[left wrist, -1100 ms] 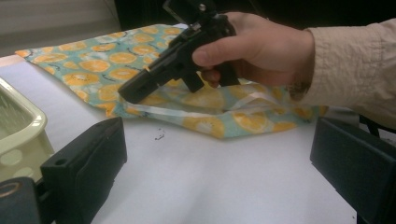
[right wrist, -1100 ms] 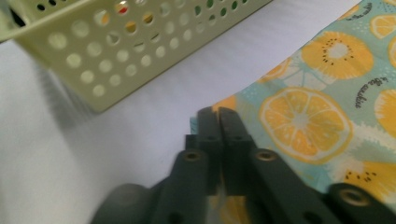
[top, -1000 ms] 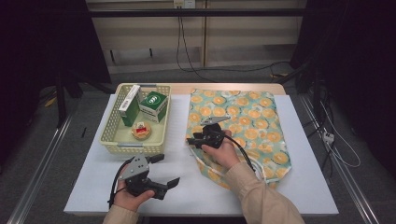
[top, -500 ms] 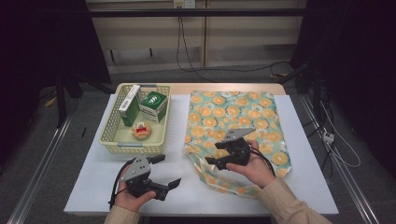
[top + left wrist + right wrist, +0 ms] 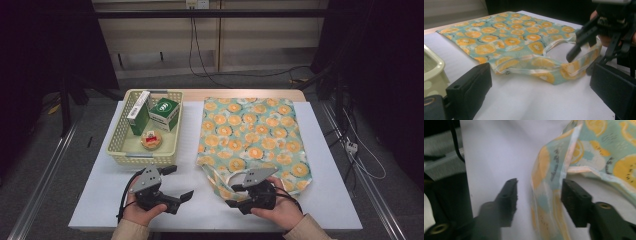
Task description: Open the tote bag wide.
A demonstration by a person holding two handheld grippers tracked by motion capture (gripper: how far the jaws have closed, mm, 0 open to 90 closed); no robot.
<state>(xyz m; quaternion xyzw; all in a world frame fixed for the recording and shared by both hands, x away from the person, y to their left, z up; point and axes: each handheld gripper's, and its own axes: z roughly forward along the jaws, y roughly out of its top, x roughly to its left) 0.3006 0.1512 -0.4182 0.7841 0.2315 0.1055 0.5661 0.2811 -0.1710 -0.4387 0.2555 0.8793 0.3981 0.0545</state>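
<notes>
Now the right gripper (image 5: 239, 198) has slid from the bag's (image 5: 252, 135) middle to its handle loop (image 5: 549, 195) near the table's (image 5: 330, 200) front edge, jaws just closing, astride the strap but not yet pinching, while the left gripper (image 5: 181, 183) waits wide apart, empty.

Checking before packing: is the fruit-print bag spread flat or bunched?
Spread flat: the bag lies smooth on the table, handles loose at its near edge.
</notes>
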